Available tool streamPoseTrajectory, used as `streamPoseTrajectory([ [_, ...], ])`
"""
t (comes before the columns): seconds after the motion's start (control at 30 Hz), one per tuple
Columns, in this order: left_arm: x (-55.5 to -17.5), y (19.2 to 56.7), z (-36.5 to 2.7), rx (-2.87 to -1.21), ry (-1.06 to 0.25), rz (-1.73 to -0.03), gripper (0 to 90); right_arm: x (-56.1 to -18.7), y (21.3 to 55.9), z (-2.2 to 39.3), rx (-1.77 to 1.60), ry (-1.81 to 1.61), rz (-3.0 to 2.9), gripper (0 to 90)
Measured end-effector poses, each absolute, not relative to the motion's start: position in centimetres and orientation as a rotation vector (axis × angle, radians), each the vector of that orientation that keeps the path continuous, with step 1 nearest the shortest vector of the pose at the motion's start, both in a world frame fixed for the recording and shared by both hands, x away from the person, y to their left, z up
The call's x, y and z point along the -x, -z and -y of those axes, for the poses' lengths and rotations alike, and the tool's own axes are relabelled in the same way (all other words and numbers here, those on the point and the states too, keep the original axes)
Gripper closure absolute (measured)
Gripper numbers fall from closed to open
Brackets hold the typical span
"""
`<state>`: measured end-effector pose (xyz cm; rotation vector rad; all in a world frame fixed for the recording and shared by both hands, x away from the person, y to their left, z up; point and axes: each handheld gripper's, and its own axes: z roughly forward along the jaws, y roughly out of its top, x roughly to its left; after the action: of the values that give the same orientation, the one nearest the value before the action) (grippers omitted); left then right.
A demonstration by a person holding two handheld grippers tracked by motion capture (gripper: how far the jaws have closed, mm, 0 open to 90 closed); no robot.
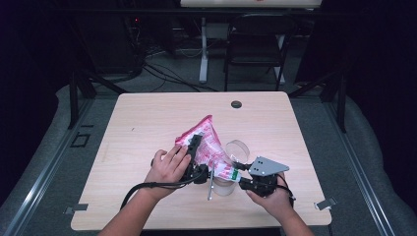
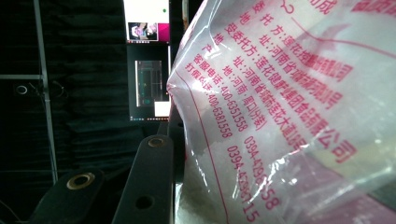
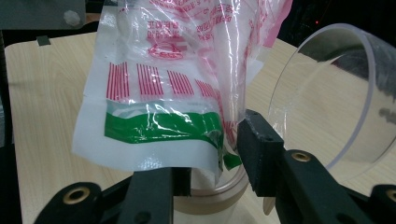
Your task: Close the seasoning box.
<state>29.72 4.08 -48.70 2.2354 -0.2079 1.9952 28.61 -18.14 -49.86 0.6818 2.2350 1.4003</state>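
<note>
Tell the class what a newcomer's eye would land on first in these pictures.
A crinkled clear plastic bag printed in pink-red lettering stands out at the middle of the pale wooden table, held tilted by the left gripper. Its green-striped end hangs over a clear round jar, between the right gripper jaws.

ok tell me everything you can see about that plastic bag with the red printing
The bag is clear, crinkled plastic film with red and pink Chinese print, phone numbers, red bar blocks and a green band near its lower end. White granules show inside. It is held tilted above the table, its lower end over a clear container. The left tool grips its upper part. The right tool has its jaws on either side of the green-banded end, with a gap showing.
</note>
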Motion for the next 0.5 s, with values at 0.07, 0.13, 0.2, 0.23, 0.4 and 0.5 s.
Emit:
streamPoseTrajectory([
  [0.07,-29.77,48.79,-4.15,-2.242,-1.990,0.197,71.4,-28.53,49.80,18.10,-0.673,-1.398,-2.229,65.3],
  [0.13,-29.83,48.76,-4.16,-2.245,-1.996,0.205,71.4,-28.49,49.75,18.07,-0.666,-1.394,-2.222,63.4],
  [0.2,-29.90,48.84,-4.23,-2.254,-1.986,0.193,71.5,-28.46,49.73,18.09,-0.664,-1.392,-2.217,62.6],
  [0.23,-29.93,48.82,-4.23,-2.250,-1.995,0.199,71.5,-28.42,49.68,18.11,-0.663,-1.393,-2.217,62.7],
  [0.4,-29.98,48.95,-4.14,-2.251,-2.001,0.205,71.7,-28.31,49.57,18.00,-0.649,-1.392,-2.225,72.6],
  [0.5,-29.97,48.99,-4.01,-2.263,-1.999,0.208,71.8,-28.26,49.56,17.96,-0.641,-1.386,-2.232,77.2],
])
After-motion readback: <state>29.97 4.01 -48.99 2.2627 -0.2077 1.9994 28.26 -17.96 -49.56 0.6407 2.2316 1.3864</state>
